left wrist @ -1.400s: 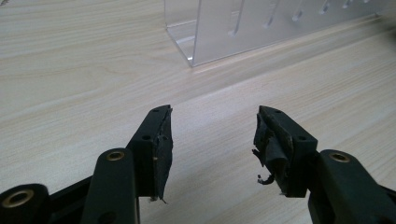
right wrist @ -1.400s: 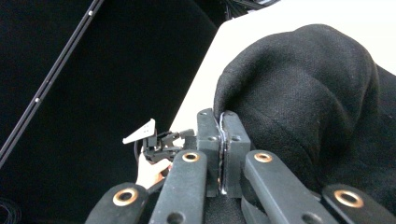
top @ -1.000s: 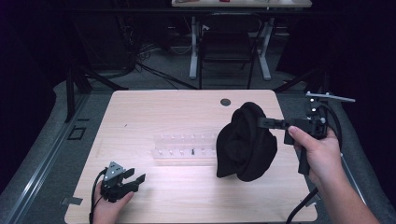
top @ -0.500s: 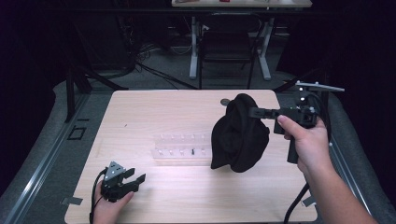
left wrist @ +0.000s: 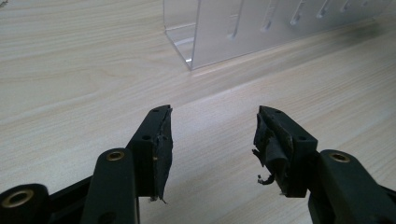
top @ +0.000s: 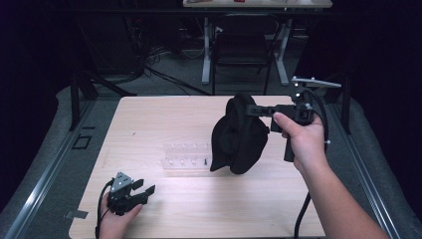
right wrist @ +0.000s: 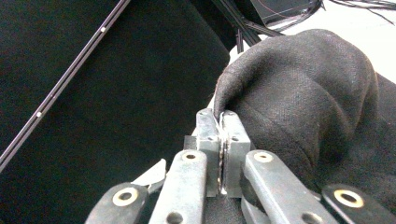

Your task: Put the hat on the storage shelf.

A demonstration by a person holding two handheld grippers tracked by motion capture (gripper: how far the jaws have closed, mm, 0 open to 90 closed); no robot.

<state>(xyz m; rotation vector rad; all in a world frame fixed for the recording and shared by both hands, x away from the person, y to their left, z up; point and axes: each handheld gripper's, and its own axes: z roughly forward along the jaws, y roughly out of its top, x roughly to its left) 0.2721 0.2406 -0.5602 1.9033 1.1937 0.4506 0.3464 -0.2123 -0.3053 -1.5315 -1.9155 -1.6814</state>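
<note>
I've got bare table (top: 164, 119) all round my left gripper (top: 144, 191), jaws wide apart near the front edge. My right gripper (top: 254, 110) is clamped on the black cloth (top: 239, 137); its own camera shows the hem pinched. Cloth hangs left of it, beside the clear rack (top: 186, 157).

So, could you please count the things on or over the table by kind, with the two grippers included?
Grippers: 2, the left gripper open, the right gripper shut on the cloth
Black cloth: 1
Clear plastic rack: 1
Total: 4
</note>
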